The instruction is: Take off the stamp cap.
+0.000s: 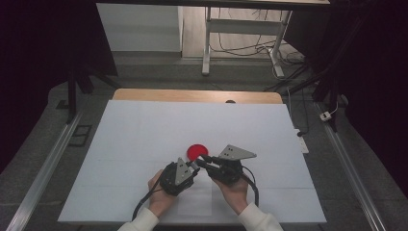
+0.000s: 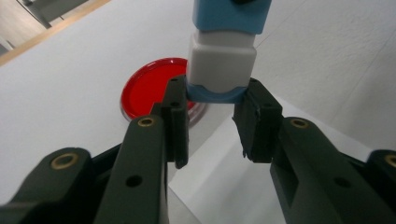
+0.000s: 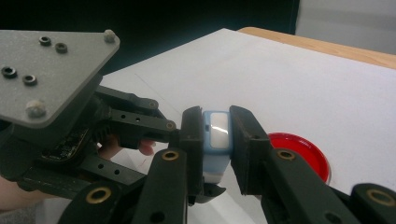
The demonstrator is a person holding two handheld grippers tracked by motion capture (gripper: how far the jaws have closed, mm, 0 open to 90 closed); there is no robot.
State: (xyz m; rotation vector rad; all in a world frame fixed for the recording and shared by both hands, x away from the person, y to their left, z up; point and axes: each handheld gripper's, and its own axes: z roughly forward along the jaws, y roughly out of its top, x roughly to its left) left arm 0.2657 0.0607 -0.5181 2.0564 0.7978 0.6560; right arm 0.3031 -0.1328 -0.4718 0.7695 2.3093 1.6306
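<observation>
A small blue and white block (image 1: 198,162) hangs just above the table, held between both grippers. My left gripper (image 1: 194,165) comes in from the left, and in the left gripper view its jaws (image 2: 212,100) are shut on the block's blue end (image 2: 215,93). My right gripper (image 1: 203,159) comes in from the right, its jaws (image 3: 217,128) shut on the block's (image 3: 218,133) other end. A flat red disc (image 1: 196,152) lies on the white sheet just beyond the two tips; it also shows in the gripper views (image 2: 149,88) (image 3: 299,151).
A white sheet (image 1: 144,134) covers the table, with the wooden edge (image 1: 192,95) showing at the far side. A smaller paper rectangle (image 1: 195,204) lies by the hands. Table legs and cables (image 1: 250,48) stand on the floor behind.
</observation>
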